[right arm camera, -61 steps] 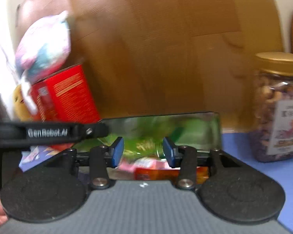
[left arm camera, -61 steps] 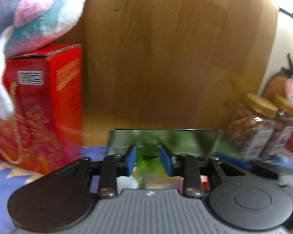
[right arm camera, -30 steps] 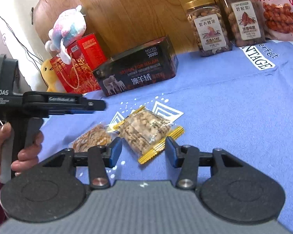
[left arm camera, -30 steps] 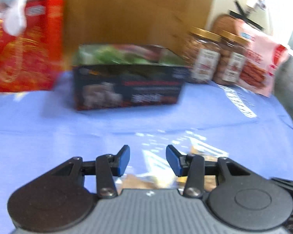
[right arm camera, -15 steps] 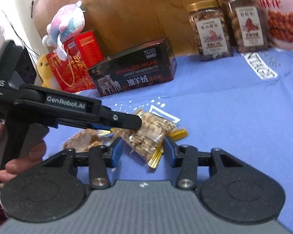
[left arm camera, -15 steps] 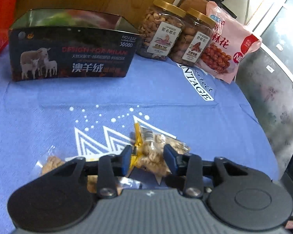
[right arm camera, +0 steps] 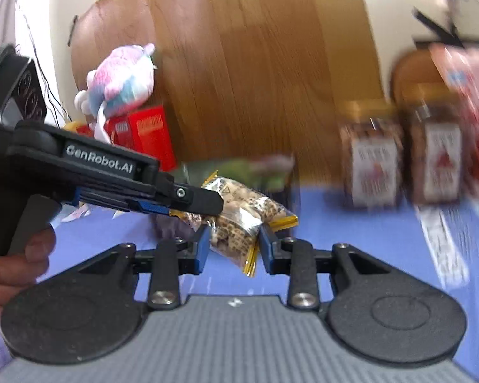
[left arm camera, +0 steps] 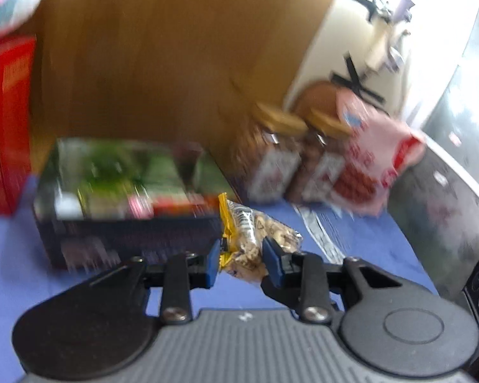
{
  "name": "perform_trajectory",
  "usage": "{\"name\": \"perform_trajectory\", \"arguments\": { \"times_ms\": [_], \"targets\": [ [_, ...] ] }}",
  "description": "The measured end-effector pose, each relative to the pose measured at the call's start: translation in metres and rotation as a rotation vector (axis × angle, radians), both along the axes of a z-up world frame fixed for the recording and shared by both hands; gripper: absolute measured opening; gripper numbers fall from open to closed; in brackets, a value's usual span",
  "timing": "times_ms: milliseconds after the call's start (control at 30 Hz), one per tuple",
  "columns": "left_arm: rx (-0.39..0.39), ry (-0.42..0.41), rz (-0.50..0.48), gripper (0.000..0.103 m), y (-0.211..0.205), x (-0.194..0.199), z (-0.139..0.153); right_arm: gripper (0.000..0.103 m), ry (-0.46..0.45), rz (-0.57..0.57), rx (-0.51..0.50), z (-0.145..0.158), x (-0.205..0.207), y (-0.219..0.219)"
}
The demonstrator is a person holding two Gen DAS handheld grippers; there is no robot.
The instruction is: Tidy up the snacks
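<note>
While swinging up off the blue cloth [left arm camera: 367,242], where flat a moment ago | snack packet [left arm camera: 255,239] clamped between left gripper [left arm camera: 241,260] jaws | also framed by right gripper [right arm camera: 233,249] jaws, grip there unclear | open tin [left arm camera: 127,239] just ahead-left, likely drop-in next

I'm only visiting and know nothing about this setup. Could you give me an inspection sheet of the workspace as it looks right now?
Surface: blue cloth with white print.
Job's things: yellow-edged snack packet, held off the cloth; open dark box with blurred snacks inside.
Clutter: two gold-lidded jars, pink bag, red box, plush toy.
Grippers: left hand-held gripper and right hand-held gripper are each shut on a snack packet. Cannot tell whether it is one shared packet or two.
Cables: thin wires on the wall.
Surroundings: wooden board, pale wall.
</note>
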State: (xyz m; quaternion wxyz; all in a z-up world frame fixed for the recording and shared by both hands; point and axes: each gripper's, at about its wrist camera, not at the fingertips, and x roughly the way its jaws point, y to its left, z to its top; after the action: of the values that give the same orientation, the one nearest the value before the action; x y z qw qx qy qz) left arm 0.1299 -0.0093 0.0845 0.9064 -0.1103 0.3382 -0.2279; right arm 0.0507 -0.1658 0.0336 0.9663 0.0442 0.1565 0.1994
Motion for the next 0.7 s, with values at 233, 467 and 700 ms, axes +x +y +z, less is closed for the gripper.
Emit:
{"name": "perform_trajectory", "arguments": {
  "times_ms": [233, 467, 700],
  "targets": [
    [0.011, -0.018, 0.109, 0.029, 0.022, 0.065, -0.003, 0.037, -0.034, 0.015, -0.075, 0.002, 0.070, 0.024],
    [0.218, -0.064, 0.249, 0.036, 0.012, 0.077, -0.024, 0.044, -0.025, -0.023, -0.058, -0.012, 0.086, 0.022],
    [0.414, -0.148, 0.330, 0.038, -0.006, 0.048, -0.018, 0.044, 0.001, -0.058, 0.060, -0.007, 0.044, -0.004]
  ]
}}
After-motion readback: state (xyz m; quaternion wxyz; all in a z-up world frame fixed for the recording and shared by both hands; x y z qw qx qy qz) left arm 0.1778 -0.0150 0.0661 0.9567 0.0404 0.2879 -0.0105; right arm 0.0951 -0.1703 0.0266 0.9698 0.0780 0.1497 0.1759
